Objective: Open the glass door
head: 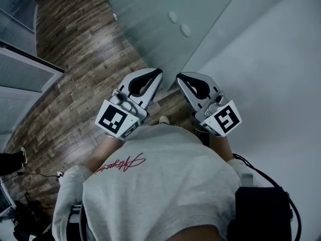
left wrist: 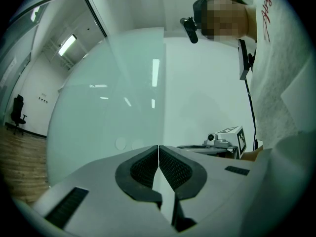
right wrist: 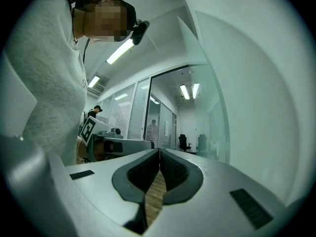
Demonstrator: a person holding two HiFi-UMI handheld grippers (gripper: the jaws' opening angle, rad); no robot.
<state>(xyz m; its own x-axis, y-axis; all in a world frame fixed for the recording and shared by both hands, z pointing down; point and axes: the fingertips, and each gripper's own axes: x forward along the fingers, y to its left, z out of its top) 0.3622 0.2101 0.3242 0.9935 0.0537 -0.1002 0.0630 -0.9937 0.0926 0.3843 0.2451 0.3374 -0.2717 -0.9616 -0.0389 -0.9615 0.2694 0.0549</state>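
Observation:
The frosted glass door (head: 150,14) stands ahead of me, with two round fittings (head: 178,23) on its pane. It fills the left gripper view as a pale green pane (left wrist: 108,107), and its edge shows in the right gripper view (right wrist: 215,110). My left gripper (head: 159,73) is held level in front of my chest, shut, with nothing between its pads (left wrist: 158,147). Just to its right my right gripper (head: 178,77) is also shut and empty (right wrist: 159,152). Both stop short of the glass and touch nothing. No handle is visible.
A white wall (head: 271,59) runs along the right. Wood-plank floor (head: 75,74) spreads to the left, bordered by glass partitions (head: 20,69). The right gripper view shows a corridor with an office chair (right wrist: 183,142) and a person (right wrist: 152,130) farther off.

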